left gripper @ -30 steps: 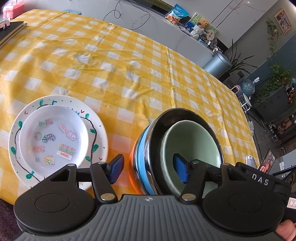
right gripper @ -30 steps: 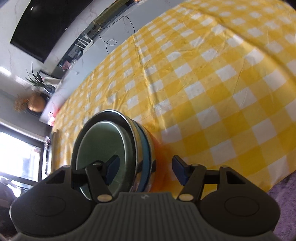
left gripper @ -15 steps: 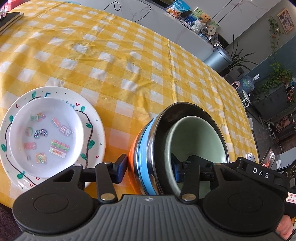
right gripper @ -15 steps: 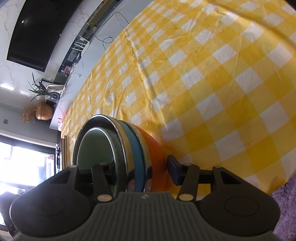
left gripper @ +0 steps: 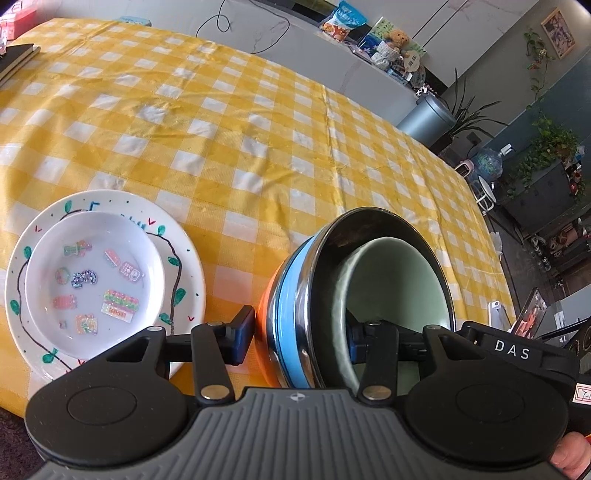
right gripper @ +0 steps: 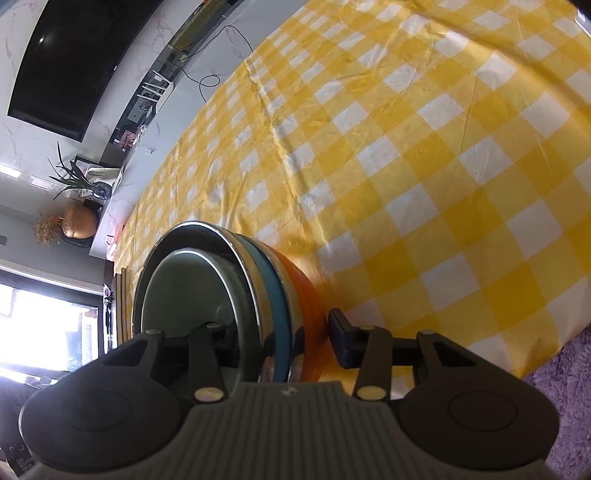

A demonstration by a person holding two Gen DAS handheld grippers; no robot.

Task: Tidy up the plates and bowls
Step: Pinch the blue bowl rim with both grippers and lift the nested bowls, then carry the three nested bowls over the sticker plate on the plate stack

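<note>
A nest of bowls [left gripper: 291, 295] stands at the table's near edge: orange outside, then blue, then steel, with a pale green bowl [left gripper: 399, 280] innermost. My left gripper [left gripper: 299, 334] is shut on its near-left wall, one pad on the orange side and one inside the green bowl. The right gripper [right gripper: 280, 336] straddles the opposite wall of the nest [right gripper: 273, 288]. Its jaws are closing, and the outer pad meets the orange side. A leaf-painted white plate [left gripper: 184, 258] lies to the left, with a sticker-dotted white dish [left gripper: 92, 288] on it.
Yellow checked cloth [left gripper: 258, 129] covers the table. Dark books [left gripper: 14, 59] lie at the far left corner. The right gripper's body, marked DAS [left gripper: 513, 350], sits beside the nest. Purple rug [right gripper: 554, 387] lies below the table's near edge, and a cluttered counter [left gripper: 369, 33] runs behind.
Both grippers' jaws have come in from wide open onto the nest's wall, one finger outside and one inside. Neither hand has shifted much.
</note>
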